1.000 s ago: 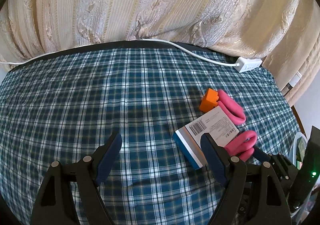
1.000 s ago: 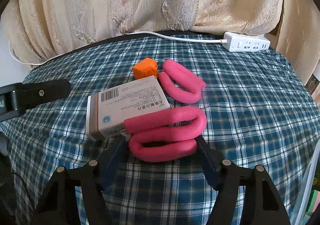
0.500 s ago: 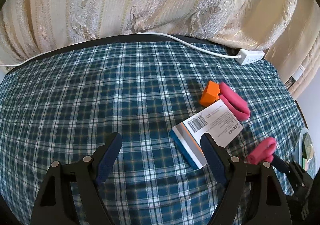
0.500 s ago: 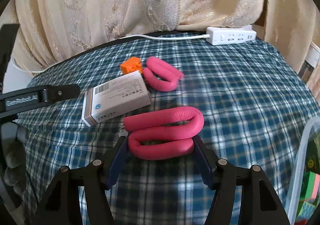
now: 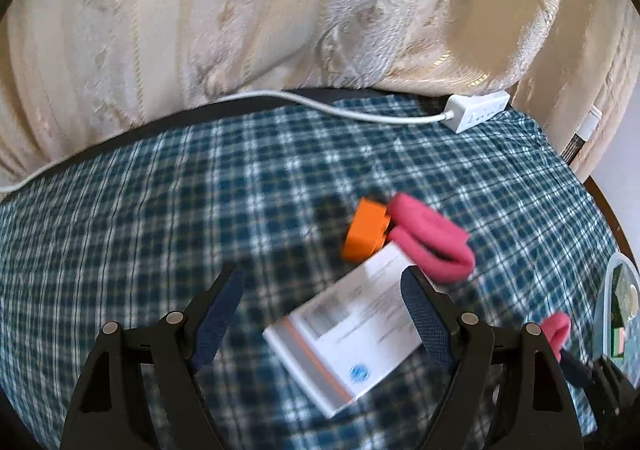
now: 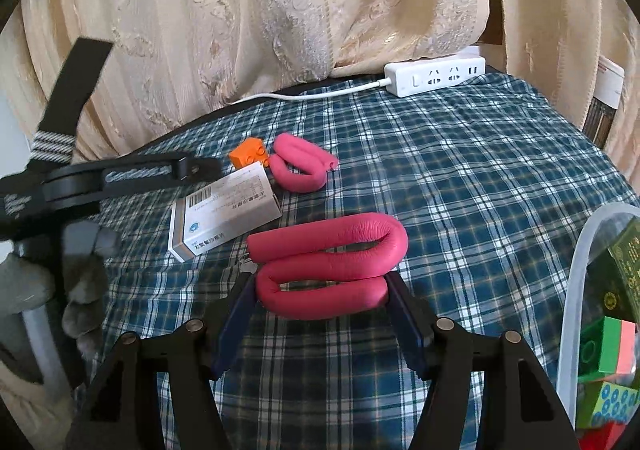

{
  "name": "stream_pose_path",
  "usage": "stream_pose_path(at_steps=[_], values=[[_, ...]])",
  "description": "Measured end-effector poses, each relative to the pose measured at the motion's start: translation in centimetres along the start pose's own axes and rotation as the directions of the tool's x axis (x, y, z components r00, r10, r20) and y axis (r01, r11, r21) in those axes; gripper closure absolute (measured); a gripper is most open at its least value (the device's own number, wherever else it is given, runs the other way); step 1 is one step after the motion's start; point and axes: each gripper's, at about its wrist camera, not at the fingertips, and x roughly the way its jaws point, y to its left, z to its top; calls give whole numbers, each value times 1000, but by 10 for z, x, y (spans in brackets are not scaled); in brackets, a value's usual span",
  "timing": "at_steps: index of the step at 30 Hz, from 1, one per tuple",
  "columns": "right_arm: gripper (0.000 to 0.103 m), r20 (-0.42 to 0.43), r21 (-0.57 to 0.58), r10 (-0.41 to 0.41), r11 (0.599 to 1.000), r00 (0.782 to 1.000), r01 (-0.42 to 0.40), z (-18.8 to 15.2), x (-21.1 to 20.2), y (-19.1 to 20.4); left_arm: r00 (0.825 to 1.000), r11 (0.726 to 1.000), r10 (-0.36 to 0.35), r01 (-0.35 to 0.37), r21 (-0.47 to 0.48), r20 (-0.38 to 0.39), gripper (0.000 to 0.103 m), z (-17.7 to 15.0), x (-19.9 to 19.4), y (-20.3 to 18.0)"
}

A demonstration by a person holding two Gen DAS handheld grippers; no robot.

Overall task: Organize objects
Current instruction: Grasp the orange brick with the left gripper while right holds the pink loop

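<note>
**Pink tube held, box waits under the other jaws**

The right gripper [image 6: 320, 292] has its jaws clenched on a folded pink tube [image 6: 332, 262], whose long axis runs crosswise between them, lifted near the bin [image 6: 576, 274] at the counter's right edge. The left gripper [image 5: 320, 306] hangs released just above the white box [image 5: 352, 334], the nearer hand to it. The box print is too small to read.
</note>
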Motion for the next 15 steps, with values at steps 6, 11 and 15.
stream_pose_path(at_steps=[6,11,15], values=[[35,5,17,24,1000,1000,-24,-1,0,-5,1000,1000,-3,4,29,-6,40,16,18,-14],[35,5,30,46,998,999,-46,-1,0,-9,999,999,-1,3,41,-39,50,20,37,-18],[35,7,30,49,998,999,-49,-1,0,-8,999,999,-17,18,42,-34,58,23,41,-19]])
